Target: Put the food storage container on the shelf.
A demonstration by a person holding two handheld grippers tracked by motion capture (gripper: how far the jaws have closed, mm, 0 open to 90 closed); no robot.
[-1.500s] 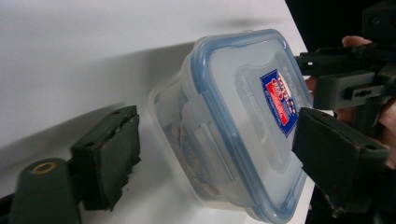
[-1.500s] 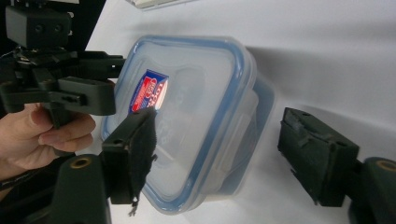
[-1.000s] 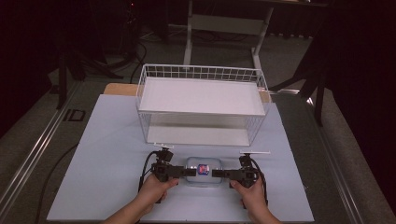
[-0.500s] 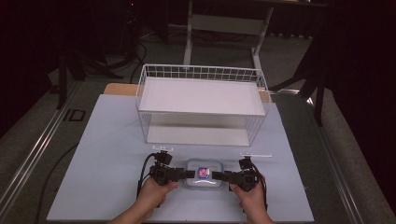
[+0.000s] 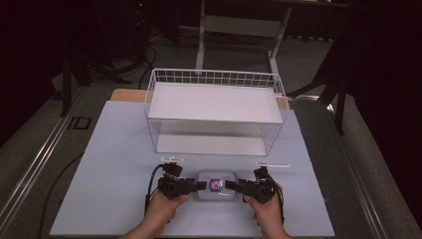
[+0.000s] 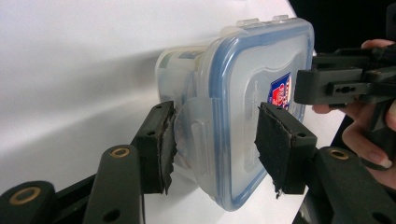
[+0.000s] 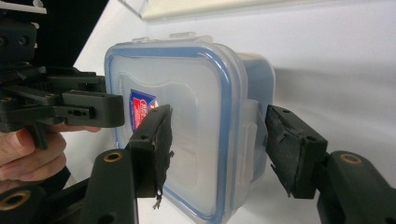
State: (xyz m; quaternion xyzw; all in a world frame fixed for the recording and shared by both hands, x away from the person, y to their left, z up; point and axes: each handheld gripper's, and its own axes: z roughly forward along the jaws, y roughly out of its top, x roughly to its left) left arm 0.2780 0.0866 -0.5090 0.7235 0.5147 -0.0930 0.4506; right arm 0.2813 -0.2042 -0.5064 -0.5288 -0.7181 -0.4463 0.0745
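The table (image 5: 114,149) carries a white wire basket (image 5: 215,112) toward its far side. Near the front edge, well apart from the basket, sits a clear plastic food container (image 5: 216,186) with a blue-sealed lid and a red and blue label. The left tongs (image 6: 215,140) straddle its left end clasp, the right tongs (image 7: 217,140) its right end clasp; both are spread, pads just off the plastic.

"ID" marks the floor (image 5: 79,123); container label (image 5: 216,184) unreadable
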